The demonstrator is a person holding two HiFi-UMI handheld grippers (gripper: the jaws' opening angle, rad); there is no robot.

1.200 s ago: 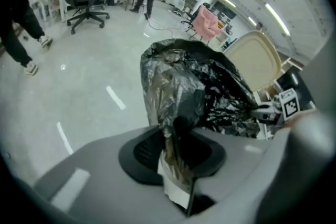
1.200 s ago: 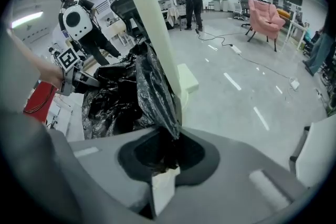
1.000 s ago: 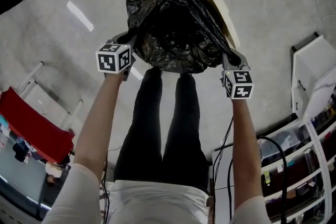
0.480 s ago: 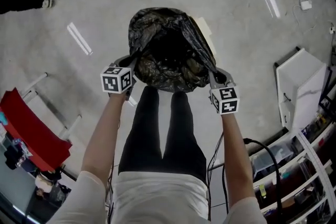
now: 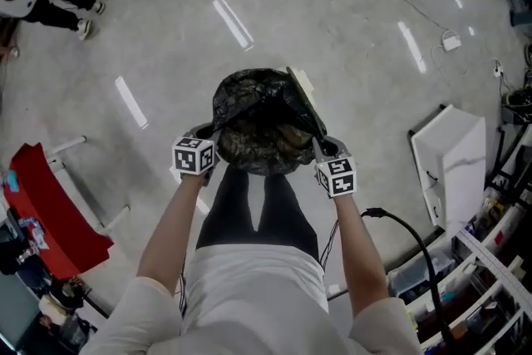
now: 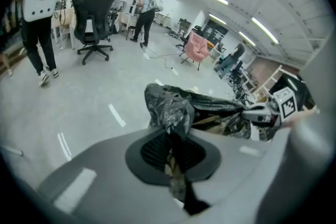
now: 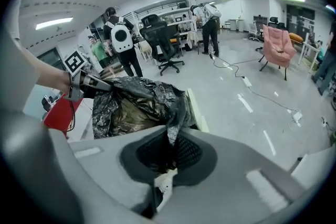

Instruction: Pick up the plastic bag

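Note:
A crumpled black plastic bag (image 5: 264, 125) hangs off the floor between both grippers, in front of the person's legs. Its mouth is stretched open, and brownish contents show inside. My left gripper (image 5: 211, 137) is shut on the bag's left rim, and black film is bunched between its jaws (image 6: 173, 150). My right gripper (image 5: 320, 149) is shut on the right rim in the same way (image 7: 170, 152). The bag (image 6: 181, 107) fills the middle of the left gripper view, with the right gripper (image 6: 261, 113) across it. In the right gripper view the bag (image 7: 131, 105) reaches to the left gripper (image 7: 86, 82).
A pale flat board (image 5: 301, 84) lies on the floor just beyond the bag. A red seat (image 5: 51, 212) stands at the left, a white cabinet (image 5: 450, 162) and shelving at the right. People stand near an office chair (image 6: 94, 13). Cables (image 5: 399, 0) trail across the grey floor.
Both grippers have risen together with the bag held between them. The bag now hangs higher above the floor, and more of the room shows around it.

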